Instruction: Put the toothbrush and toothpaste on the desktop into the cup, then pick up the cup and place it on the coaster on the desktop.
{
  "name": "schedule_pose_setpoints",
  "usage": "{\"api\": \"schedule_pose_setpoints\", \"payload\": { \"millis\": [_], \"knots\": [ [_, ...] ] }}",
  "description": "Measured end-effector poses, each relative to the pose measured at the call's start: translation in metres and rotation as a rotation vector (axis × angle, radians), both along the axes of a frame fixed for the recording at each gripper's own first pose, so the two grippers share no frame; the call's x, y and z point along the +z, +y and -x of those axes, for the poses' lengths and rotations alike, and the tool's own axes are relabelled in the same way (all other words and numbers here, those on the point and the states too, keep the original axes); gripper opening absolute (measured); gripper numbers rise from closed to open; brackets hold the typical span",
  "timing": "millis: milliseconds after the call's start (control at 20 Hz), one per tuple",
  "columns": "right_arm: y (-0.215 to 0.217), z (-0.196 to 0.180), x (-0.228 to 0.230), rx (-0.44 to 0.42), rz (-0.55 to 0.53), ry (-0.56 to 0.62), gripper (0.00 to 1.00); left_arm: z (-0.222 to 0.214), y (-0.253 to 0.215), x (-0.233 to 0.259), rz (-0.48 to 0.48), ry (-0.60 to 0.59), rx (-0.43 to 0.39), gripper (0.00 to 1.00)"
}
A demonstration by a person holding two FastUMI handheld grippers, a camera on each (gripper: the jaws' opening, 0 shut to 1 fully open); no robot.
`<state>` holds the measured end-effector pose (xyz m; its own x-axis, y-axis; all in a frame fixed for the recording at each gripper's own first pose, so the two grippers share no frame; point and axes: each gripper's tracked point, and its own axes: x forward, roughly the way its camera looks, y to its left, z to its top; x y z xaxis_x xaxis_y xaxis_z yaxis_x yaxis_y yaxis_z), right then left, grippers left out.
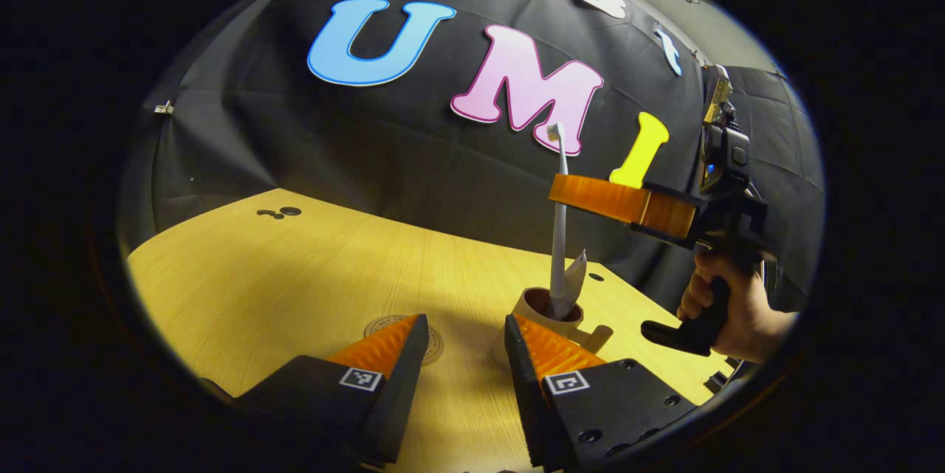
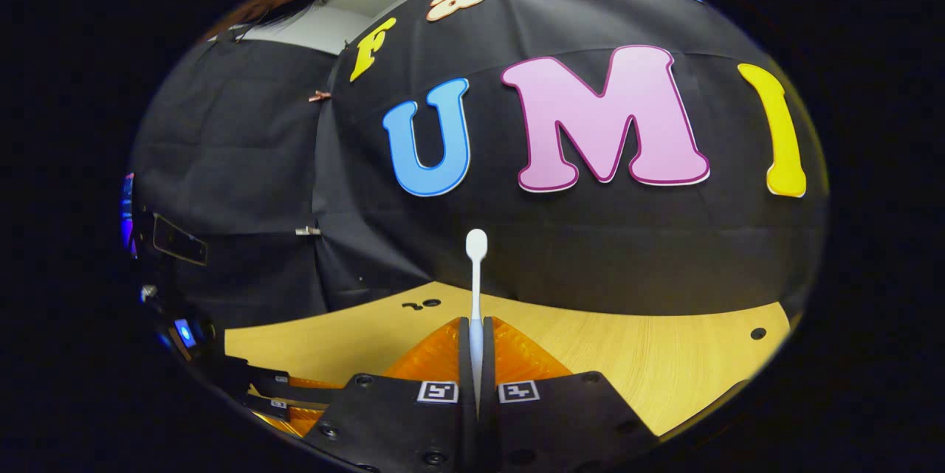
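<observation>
A pale wooden surface point(image 1: 295, 274) stands before a black cloth wall. In the left gripper view, the left tool point(image 1: 465, 344) hangs low over the surface with its fingers spread apart and holding nothing, a round coaster point(image 1: 402, 333) with unreadable print lying just beyond them. In the right gripper view, the right tool point(image 2: 476, 347) is clamped on the handle of the white toothbrush point(image 1: 559, 222), which stands upright with the toothpaste point(image 1: 574, 277) in the tan cup point(image 1: 550, 311).

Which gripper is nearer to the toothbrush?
Right. The right gripper is shut on the toothbrush, above the cup; the left gripper is open, short of it.
</observation>
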<state>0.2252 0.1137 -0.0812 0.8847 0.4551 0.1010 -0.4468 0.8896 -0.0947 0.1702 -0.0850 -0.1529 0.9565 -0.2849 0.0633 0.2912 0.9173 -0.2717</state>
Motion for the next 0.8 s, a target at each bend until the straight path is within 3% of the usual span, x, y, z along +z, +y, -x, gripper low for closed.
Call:
{"api": "schedule_pose_setpoints", "payload": {
  "millis": [250,800],
  "knots": [
    [0.001,-0.007,-0.025,-0.025,0.087,0.011,0.05,0.003,0.008,-0.008,0.004,0.012,0.012,0.65],
    [-0.001,-0.010,-0.048,-0.035,0.130,0.062,0.11,0.005,0.026,-0.014,0.019,0.013,0.057,0.65]
  ]
}}
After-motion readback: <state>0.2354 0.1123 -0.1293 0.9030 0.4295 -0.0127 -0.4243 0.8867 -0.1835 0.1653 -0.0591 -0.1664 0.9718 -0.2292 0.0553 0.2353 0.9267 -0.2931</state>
